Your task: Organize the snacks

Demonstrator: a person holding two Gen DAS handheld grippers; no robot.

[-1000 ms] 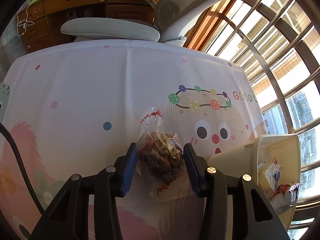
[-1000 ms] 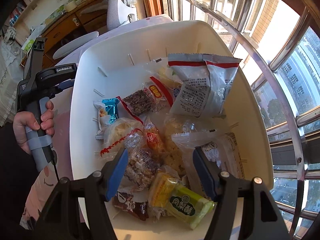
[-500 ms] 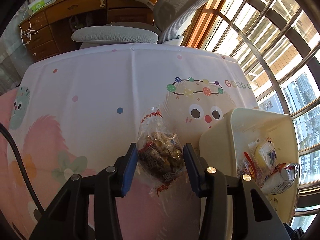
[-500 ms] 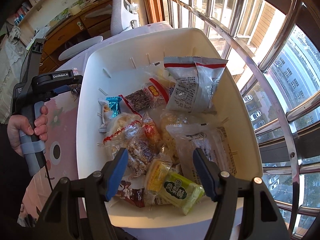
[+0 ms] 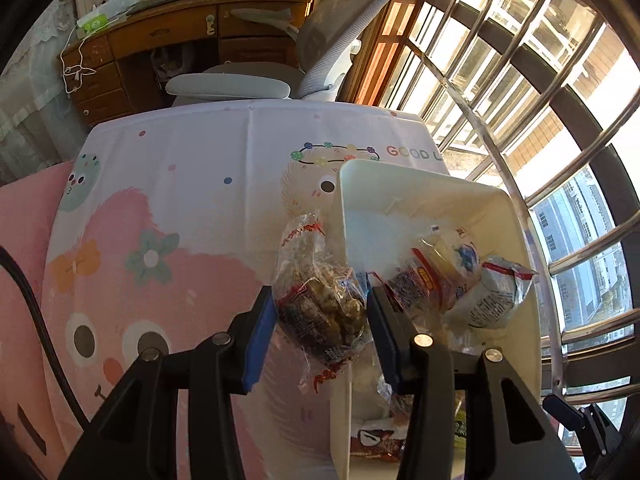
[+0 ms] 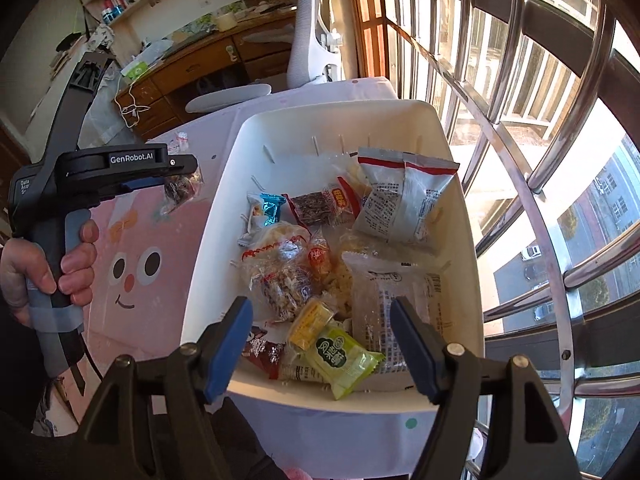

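- My left gripper has its blue pads pressed on a clear snack bag of brown crunchy bits with red print on the wrapper. The bag hangs in the air over the cartoon tablecloth, just beside the bin's near wall.
- From the right wrist camera I can see my left hand wrapped round the grey handle, with that same bag sticking out the front of the gripper.
- My right gripper hovers over the near end of the white bin, jaws opening, and nothing is caught between them.
- The bin sits on the table next to the barred window and it's pretty loaded.
- At the far end: a silver packet with a red top strip, a dark bar in a red-edged wrapper and a small blue foil one.
- In the middle: a couple of clear bags with red print.
- Near end: a green packet, a yellow one and a big pale bag with printed text.
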